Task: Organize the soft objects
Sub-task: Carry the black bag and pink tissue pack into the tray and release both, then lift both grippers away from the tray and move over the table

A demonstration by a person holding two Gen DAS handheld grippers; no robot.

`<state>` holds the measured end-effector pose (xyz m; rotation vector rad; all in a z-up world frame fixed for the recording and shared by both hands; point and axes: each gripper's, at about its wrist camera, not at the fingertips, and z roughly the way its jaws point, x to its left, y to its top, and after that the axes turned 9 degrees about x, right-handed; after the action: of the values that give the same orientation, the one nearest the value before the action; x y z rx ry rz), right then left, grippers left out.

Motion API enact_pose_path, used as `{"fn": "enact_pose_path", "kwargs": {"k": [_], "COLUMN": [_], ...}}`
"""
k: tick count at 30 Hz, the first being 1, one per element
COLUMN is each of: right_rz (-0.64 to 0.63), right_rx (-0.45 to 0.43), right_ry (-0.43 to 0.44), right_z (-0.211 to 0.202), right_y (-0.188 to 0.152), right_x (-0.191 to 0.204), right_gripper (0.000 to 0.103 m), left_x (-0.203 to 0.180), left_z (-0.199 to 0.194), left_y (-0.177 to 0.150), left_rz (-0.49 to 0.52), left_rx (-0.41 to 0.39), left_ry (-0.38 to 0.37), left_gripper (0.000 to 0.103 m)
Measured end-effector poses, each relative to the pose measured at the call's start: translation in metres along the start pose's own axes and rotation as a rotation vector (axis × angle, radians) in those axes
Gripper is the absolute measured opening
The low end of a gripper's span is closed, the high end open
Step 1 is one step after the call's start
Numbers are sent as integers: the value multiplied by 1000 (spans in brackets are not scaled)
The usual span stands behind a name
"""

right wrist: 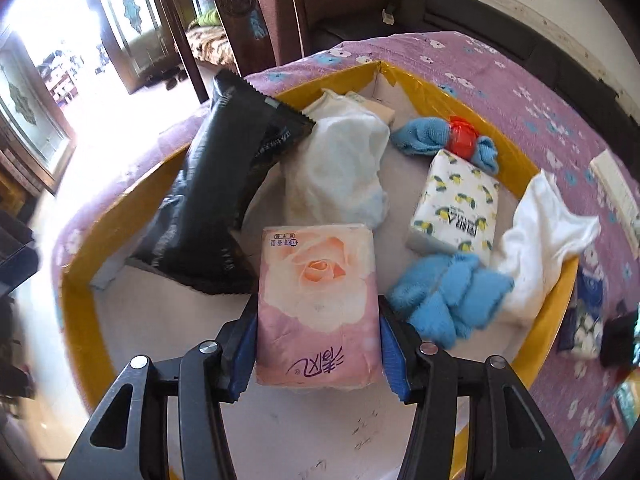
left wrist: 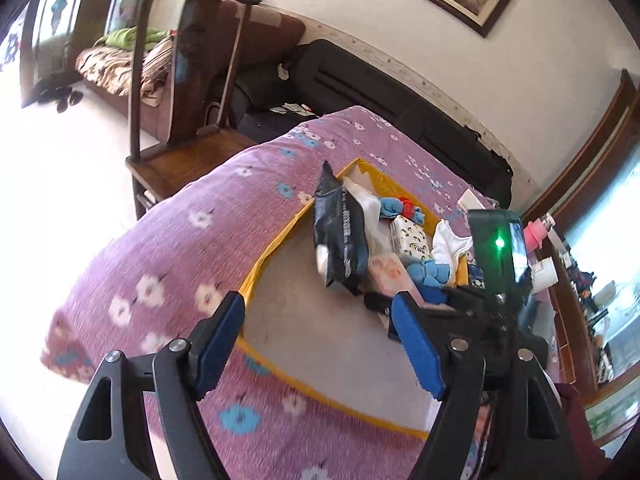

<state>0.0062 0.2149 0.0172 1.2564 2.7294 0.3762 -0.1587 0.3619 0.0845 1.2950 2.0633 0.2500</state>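
1. right gripper [right wrist: 318,344] clamped on pink tissue pack [right wrist: 318,300], held low over tray [right wrist: 452,98], likely to set it among the rest.
2. left gripper [left wrist: 320,344] jaws apart, nothing between, hovering at tray edge.
3. black pouch [right wrist: 216,200] leaning on tray wall; lemon pack [right wrist: 456,208], blue cloths [right wrist: 444,300], white cloth [right wrist: 540,236] already inside.
4. tray on purple blanket [left wrist: 180,240].

Both grippers same build: left gripper [left wrist: 320,312] and right gripper [right wrist: 318,320] have matte black linkage arms with triangular cutouts, round silver pivot pins, and blue pads with ribbed inner faces on the fingers [left wrist: 218,344]. From the left wrist view, the right unit carries a dark housing with a lit green LED [left wrist: 499,244].
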Motion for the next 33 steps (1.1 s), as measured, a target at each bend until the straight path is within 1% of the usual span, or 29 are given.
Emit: {"fn": "enact_pose_path", "kwargs": {"k": [3,4,5,6,10,12,13,14,16,19,20,21,23,24,26,29,31,33], "right_rz": [-15,-14,-11,-9,8,25,32,50,74,118,125,127,130,129,120,109,112,126], "right_rx": [-28,-54,-92,-133,-257,-337,-363,-412,-458,-526,-538,-544,-545,-543,-536,-528,-522,-520], "right_ry": [21,35,45,51,49,28,18,-4,-32,-76,-89,-96,-105,-105,-104,-106,-96,-83], "right_z": [-12,-20,-32,-45,-83,-103,-109,-119,-130,-146,-149,-151,-154,-153,-154,-154,-151,-149], "right_y": [-4,-7,-13,-19,-43,-60,-63,-71,-75,-91,-95,-97,-105,-108,-119,-136,-144,-154], "right_x": [3,3,2,0,-5,-13,-14,-20,-29,-41,-43,-46,-53,-55,-62,-71,-76,-84], "right_gripper": [60,61,66,71,79,85,87,91,95,101,103,103,103,103,103,103,103,103], "left_x": [5,5,6,5,-1,-7,-9,-13,-22,-39,-45,-52,-59,-64,-76,-95,-109,-119], "left_z": [-11,-15,-19,-23,-36,-46,-50,-55,-66,-82,-86,-93,-101,-106,-112,-106,-92,-83], "left_y": [-7,-8,-10,-11,-16,-21,-23,-25,-30,-40,-42,-45,-48,-50,-54,-60,-64,-69], "left_rz": [-11,-10,-10,-11,-30,-38,-33,-20,9,57,69,81,92,98,129,189,237,262], "left_rx": [-18,-30,-43,-60,-112,-145,-156,-174,-215,-297,-324,-360,-405,-430,-460,-444,-388,-357], "left_ry": [8,22,36,56,164,228,239,247,279,353,374,395,412,414,399,401,377,363], "left_gripper": [76,77,78,82,88,90,90,91,91,91,91,92,98,103,103,103,103,103]}}
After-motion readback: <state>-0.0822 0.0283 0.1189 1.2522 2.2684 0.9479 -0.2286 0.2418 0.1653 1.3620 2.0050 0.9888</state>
